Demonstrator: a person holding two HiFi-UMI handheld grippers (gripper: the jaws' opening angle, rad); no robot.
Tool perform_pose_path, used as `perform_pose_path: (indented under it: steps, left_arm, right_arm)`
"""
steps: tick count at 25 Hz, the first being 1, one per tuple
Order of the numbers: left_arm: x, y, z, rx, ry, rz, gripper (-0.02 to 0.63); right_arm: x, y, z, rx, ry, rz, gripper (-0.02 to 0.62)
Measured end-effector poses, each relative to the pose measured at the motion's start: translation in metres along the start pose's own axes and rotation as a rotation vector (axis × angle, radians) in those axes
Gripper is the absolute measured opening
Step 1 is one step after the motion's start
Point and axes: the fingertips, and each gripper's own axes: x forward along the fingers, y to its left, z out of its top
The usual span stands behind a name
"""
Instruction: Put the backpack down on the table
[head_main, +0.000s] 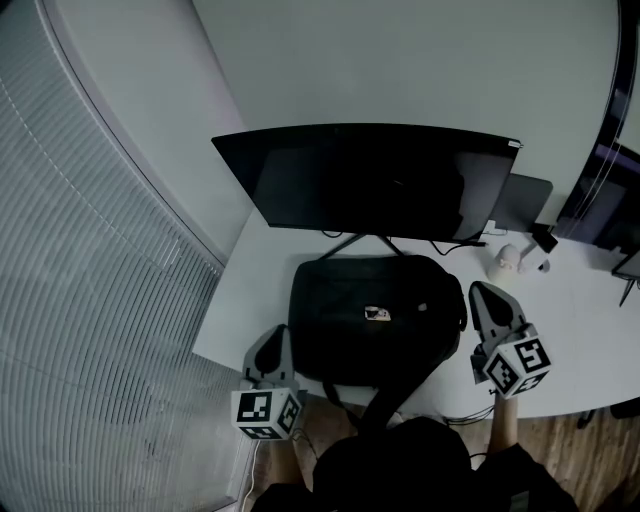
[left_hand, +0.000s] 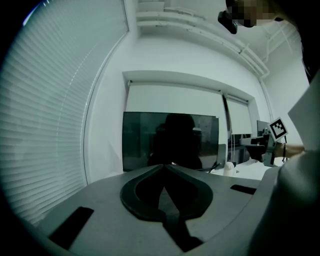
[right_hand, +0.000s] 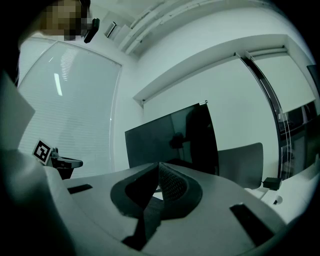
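Observation:
The black backpack (head_main: 375, 315) lies on the white table (head_main: 570, 330) just in front of the monitor, and one strap (head_main: 385, 400) hangs over the near edge. My left gripper (head_main: 274, 335) hovers by the bag's left side, apart from it, with its jaws shut and nothing between them (left_hand: 163, 166). To the right of the bag my right gripper (head_main: 484, 292) is also shut and empty (right_hand: 159, 164). Neither gripper touches the backpack.
A wide dark monitor (head_main: 370, 180) stands behind the bag, with its stand and cables under it. A small white object (head_main: 507, 258) and a grey panel (head_main: 525, 205) sit at the back right. Window blinds (head_main: 90, 300) run along the left of the table.

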Motion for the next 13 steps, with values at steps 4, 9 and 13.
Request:
perform_pose_path:
  steps: [4, 9, 13]
  left_arm:
    - [-0.0022, 0.0023, -0.0021, 0.0, 0.007, 0.015, 0.015]
    - [-0.0031, 0.0046, -0.0014, 0.006, 0.005, 0.026, 0.015]
    - [-0.0034, 0.006, -0.0028, 0.007, 0.006, 0.038, 0.015]
  right_arm:
    - [-0.0003, 0.0008, -0.0005, -0.008, 0.004, -0.001, 0.013]
    - [-0.0028, -0.001, -0.0029, -0.013, 0.007, -0.009, 0.012]
    - [-0.0043, -0.0037, -0.0065, -0.016, 0.01, -0.02, 0.012]
